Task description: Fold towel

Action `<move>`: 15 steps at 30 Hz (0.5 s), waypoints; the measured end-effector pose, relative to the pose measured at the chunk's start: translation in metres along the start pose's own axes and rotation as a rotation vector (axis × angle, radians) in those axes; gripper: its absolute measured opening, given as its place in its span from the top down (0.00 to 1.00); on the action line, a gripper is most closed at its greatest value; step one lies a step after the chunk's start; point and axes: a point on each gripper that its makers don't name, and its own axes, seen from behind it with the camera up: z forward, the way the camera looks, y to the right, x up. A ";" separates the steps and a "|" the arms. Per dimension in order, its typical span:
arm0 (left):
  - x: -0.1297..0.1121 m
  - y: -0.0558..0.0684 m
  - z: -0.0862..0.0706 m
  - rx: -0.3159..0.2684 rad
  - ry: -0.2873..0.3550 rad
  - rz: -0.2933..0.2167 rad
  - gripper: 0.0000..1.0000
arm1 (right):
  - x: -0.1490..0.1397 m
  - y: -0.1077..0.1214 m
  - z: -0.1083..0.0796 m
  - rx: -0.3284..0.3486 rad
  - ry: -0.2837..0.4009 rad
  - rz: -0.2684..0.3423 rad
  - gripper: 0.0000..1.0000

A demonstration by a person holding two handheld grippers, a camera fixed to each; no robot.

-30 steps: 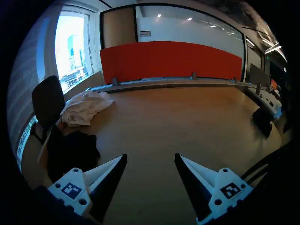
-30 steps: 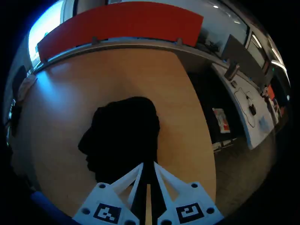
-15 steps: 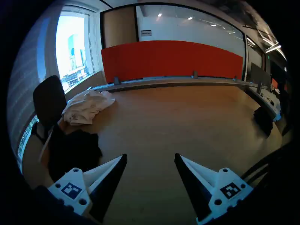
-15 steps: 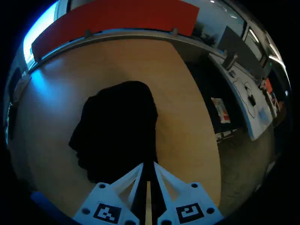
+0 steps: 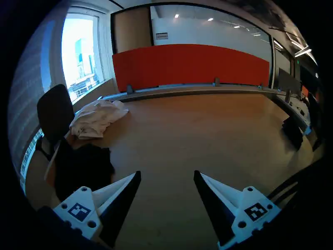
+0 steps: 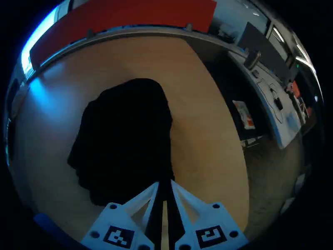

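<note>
Right gripper view — tongs (image 6: 165,183) vanish into black towel (image 6: 125,141).

An office: long wooden desk (image 5: 200,125), red divider panel (image 5: 191,64), office chair (image 5: 54,110), ceiling lights.

We hold our left gripper (image 5: 167,172) pointing forward, its 2 fingers spread wide; our right gripper (image 6: 165,182) angles downward, its 2 fingers pinched on the black towel (image 6: 125,137).

L gripper (image 5: 166,173) gaping above wood table (image 5: 195,125); white cloth heap (image 5: 96,118) at left.
</note>
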 end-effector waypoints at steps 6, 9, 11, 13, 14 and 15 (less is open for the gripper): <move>-0.001 0.000 -0.001 0.001 -0.001 0.002 0.06 | -0.001 0.000 0.002 -0.005 -0.006 0.003 0.95; 0.000 0.000 -0.002 0.001 0.000 0.001 0.06 | -0.001 0.001 0.002 -0.005 -0.005 0.004 0.94; 0.000 0.000 -0.002 0.001 0.000 0.000 0.06 | -0.001 0.001 0.001 -0.004 -0.003 0.003 0.94; 0.001 0.000 -0.002 0.001 0.001 0.001 0.06 | -0.001 0.001 0.001 -0.003 0.000 0.003 0.93; 0.001 0.000 -0.002 0.000 0.001 0.001 0.06 | -0.001 0.001 0.000 -0.003 0.002 0.003 0.93; 0.001 0.000 -0.002 0.000 0.001 0.001 0.06 | -0.001 0.000 0.000 -0.002 0.003 0.002 0.93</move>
